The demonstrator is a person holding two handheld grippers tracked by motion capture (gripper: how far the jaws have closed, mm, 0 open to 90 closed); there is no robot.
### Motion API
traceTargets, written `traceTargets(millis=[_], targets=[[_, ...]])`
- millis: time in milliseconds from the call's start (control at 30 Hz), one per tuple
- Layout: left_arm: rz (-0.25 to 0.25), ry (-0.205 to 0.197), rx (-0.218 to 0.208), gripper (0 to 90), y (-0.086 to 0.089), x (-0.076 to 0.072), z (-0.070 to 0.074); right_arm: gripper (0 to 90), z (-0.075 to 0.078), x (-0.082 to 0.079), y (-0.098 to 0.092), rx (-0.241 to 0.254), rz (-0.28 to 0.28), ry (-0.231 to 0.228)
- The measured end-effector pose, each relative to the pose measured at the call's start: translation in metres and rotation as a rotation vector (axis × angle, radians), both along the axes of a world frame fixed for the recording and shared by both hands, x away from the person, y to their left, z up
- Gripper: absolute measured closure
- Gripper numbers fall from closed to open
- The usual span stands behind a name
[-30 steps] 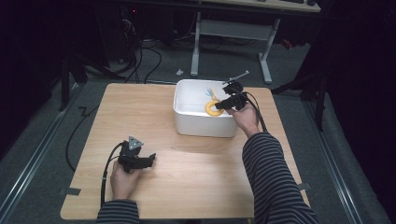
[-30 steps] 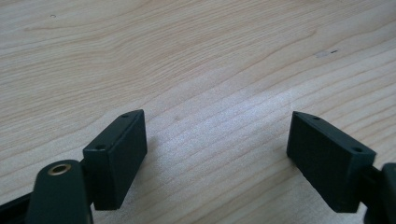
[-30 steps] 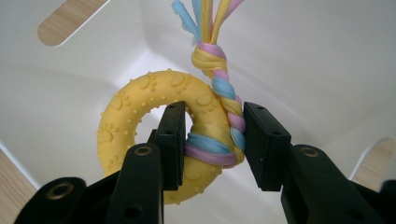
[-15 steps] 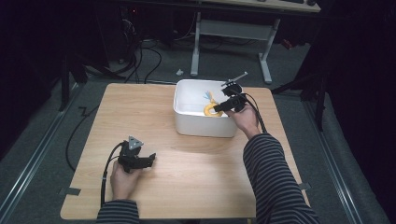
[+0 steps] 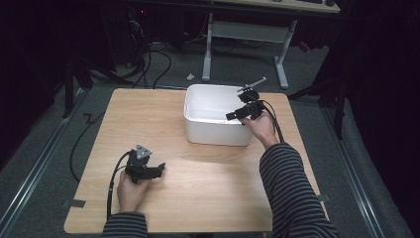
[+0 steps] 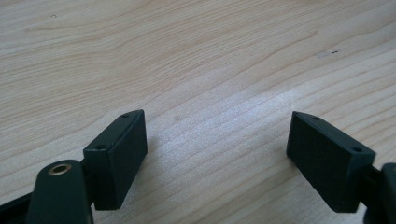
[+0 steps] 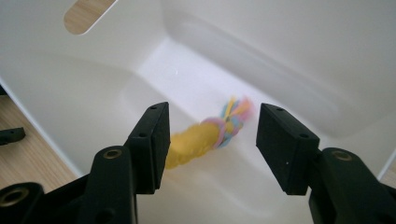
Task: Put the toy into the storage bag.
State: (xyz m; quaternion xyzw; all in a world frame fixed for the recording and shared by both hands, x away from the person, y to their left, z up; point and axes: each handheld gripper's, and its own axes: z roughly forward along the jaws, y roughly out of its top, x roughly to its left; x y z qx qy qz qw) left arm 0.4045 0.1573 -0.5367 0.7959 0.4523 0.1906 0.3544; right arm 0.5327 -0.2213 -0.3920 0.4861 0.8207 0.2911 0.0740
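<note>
The wooden table (image 6: 187, 56) lies right under the jaws of the left gripper (image 6: 217, 154). A small dark mark (image 6: 327, 53) sits on the wood ahead of the jaws, a bit to their right. Far ahead, past the table, are black cables (image 5: 148, 59) and white desk legs (image 5: 208, 54) on the grey floor (image 5: 44, 163).

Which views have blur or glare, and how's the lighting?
Right gripper view: the yellow toy with coloured strands in the white bin is smeared by blur, while the open right gripper is sharp. Left gripper view: a soft bright sheen on the wooden table between the jaws of the left gripper. High view: table lit, surrounding floor and room dark.
</note>
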Motion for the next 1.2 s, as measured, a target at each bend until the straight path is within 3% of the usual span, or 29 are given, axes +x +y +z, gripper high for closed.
traceTargets(millis=[567, 933, 1200], targets=[[0.001, 0.000, 0.001, 20.5, 0.000, 0.000, 0.000, 42.7, 0.031, -0.025, -0.025, 0.028, -0.020, -0.151], [0.001, -0.001, 0.001, 20.5, 0.000, 0.000, 0.000, 43.4, 0.041, -0.042, -0.051, 0.060, -0.066, -0.199], [0.002, 0.000, 0.001, 20.5, 0.000, 0.000, 0.000, 43.7, 0.050, -0.054, -0.070, 0.043, -0.082, -0.227]])
